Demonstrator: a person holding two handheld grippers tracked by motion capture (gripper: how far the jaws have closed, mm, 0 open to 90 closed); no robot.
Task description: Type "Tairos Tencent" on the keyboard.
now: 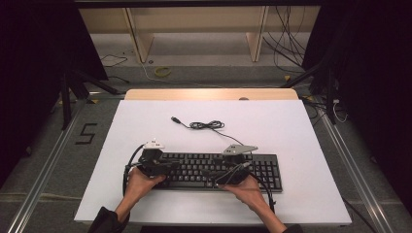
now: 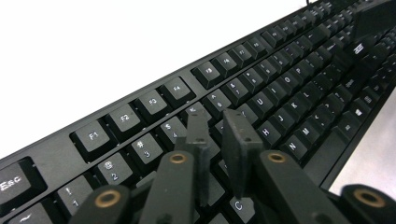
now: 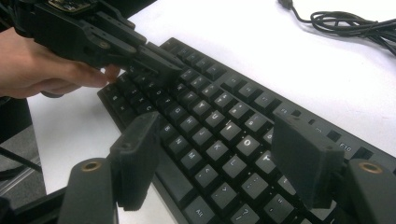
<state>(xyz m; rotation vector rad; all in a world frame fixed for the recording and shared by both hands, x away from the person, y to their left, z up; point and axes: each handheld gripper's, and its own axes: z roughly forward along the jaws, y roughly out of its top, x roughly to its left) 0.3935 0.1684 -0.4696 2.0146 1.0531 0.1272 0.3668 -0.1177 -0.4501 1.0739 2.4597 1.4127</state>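
Note:
A black keyboard (image 1: 221,162) lies along the near part of the white table top (image 1: 272,121). My left gripper (image 1: 174,167) hovers low over the keyboard's left end, its two jaws a narrow gap apart with nothing between them; in the left gripper view the left gripper (image 2: 215,119) points over the keyboard (image 2: 289,79) near the number row. My right gripper (image 1: 214,175) hangs over the middle keys; in the right gripper view the right gripper (image 3: 219,135) stands wide open above the letter keys of the keyboard (image 3: 219,116), touching nothing I can see.
The keyboard's cable (image 1: 206,125) lies coiled behind it, ending in a USB plug (image 1: 175,119). Bare white surface lies on all sides of the keyboard. Beyond the table are wooden legs and floor cables (image 1: 163,72).

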